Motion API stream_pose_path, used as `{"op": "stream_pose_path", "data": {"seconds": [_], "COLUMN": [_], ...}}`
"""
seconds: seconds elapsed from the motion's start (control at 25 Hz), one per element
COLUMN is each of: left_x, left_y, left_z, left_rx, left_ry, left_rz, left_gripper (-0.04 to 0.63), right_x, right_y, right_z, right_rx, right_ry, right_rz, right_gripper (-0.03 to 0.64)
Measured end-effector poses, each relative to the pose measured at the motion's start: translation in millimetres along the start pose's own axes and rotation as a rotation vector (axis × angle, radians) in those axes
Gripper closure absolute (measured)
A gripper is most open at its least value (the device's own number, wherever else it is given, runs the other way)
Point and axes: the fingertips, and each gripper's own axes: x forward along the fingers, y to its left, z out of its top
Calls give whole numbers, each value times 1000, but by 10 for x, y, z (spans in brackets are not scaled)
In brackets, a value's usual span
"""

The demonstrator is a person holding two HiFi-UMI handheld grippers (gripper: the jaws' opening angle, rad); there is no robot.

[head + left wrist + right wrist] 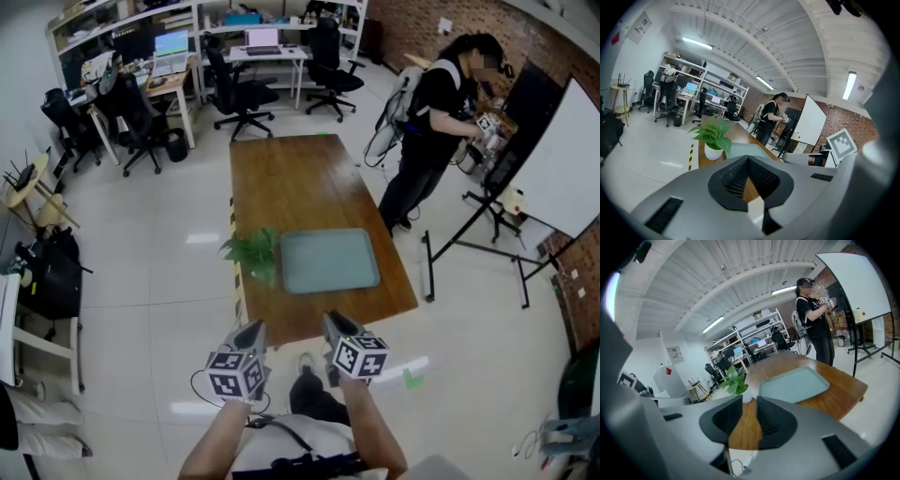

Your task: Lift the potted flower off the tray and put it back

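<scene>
— White-potted green leafy plant [254,253]: position?
— On the brown wooden counter [291,178], just beside the pale green rectangular tray [330,262], ahead of both claws. The left claw [251,330], tips together, is nearer; the right claw [334,324] stands partly apart, empty.

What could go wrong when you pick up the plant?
The small green plant in a white pot stands beside the grey-green rectangular tray, near the left edge of the brown wooden table; a nudge could knock it onto the floor. Its leaves hang over the pot, so a grab might crush them.
</scene>
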Motion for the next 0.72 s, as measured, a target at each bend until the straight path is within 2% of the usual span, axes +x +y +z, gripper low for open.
{"op": "stream_pose_path", "data": {"seconds": [0.4, 0.72], "left_x": [-25, 281], "left_y": [46, 197], "left_z": [101, 380], "left_rx": [-37, -67], "left_ry": [-31, -74], "left_rz": [43, 95], "left_gripper": [598, 600], "right_x": [256, 686], "right_y": [88, -8], "right_z": [184, 580], "right_rx": [-9, -27], "right_ry": [6, 4], "right_rz": [64, 121], "right_gripper": [497, 488]}}
